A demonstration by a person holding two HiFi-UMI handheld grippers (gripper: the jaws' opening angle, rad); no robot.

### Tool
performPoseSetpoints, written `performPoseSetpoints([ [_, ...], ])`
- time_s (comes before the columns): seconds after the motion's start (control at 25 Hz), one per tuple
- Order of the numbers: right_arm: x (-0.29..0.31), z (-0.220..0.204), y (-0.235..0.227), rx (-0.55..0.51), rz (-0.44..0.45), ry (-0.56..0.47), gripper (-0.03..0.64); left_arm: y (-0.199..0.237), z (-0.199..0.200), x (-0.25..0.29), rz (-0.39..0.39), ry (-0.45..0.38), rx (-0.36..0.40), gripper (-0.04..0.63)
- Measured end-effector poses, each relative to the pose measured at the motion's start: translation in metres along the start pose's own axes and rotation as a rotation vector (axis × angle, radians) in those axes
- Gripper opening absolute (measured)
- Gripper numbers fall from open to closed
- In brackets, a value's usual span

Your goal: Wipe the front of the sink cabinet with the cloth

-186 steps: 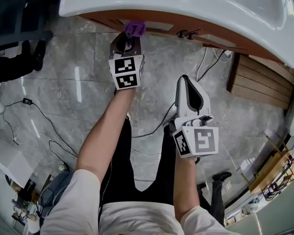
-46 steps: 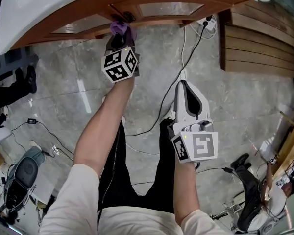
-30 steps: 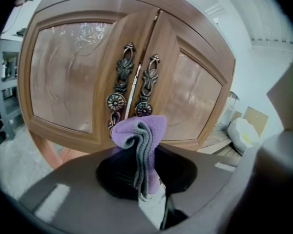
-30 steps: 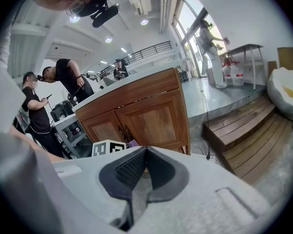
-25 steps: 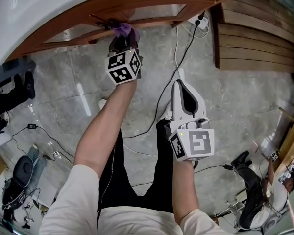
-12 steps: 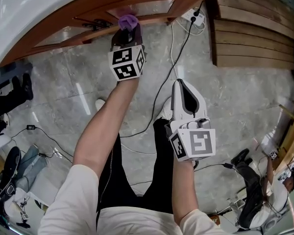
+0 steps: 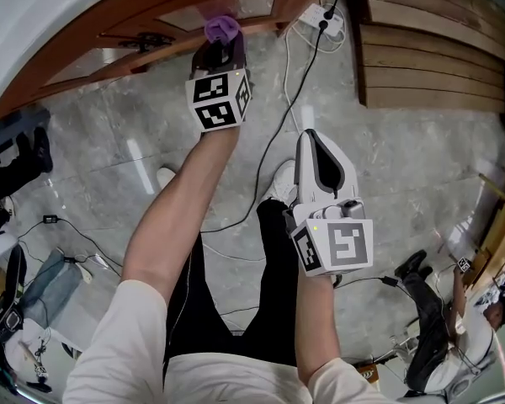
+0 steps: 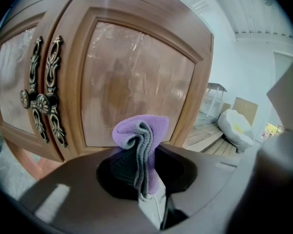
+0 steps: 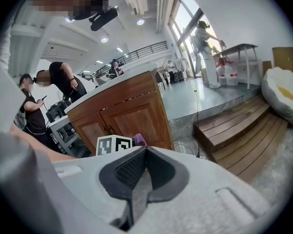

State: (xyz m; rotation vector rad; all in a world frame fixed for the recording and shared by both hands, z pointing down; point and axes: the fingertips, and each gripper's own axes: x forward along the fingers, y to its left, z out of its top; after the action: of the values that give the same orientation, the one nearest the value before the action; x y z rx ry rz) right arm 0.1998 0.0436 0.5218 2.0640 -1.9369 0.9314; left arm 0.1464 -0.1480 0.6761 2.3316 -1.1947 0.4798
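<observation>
My left gripper (image 7: 218, 47) is shut on a folded purple cloth (image 7: 221, 29) with a grey edge, and the cloth is held against the wooden sink cabinet (image 7: 151, 19). In the left gripper view the cloth (image 8: 140, 133) stands up from the jaws against the lower rail of the right-hand door (image 8: 136, 82), right of the ornate dark handles (image 8: 48, 91). My right gripper (image 7: 320, 160) hangs back over the floor, shut and empty. In the right gripper view its jaws (image 9: 136, 172) point toward the cabinet (image 9: 124, 118) from a distance.
A white sink basin (image 7: 34, 32) overhangs the cabinet. Wooden steps (image 7: 429, 57) lie to the right, with a power strip (image 7: 320, 19) and cables (image 7: 278, 124) on the grey stone floor. People stand at the right (image 7: 438, 326) and left (image 7: 17, 154) edges.
The left gripper has carried the cloth rightward along the cabinet front, from beside the handles onto the right-hand door. The right gripper has stayed shut and held back.
</observation>
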Motion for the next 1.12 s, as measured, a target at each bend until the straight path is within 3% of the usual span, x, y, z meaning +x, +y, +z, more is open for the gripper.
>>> performPoseSetpoints([
  [1.12, -0.011, 0.012, -0.054, -0.002, -0.034, -0.012, 0.000, -0.088, -0.007, 0.038, -0.072, 0.010, 0.013, 0.067],
])
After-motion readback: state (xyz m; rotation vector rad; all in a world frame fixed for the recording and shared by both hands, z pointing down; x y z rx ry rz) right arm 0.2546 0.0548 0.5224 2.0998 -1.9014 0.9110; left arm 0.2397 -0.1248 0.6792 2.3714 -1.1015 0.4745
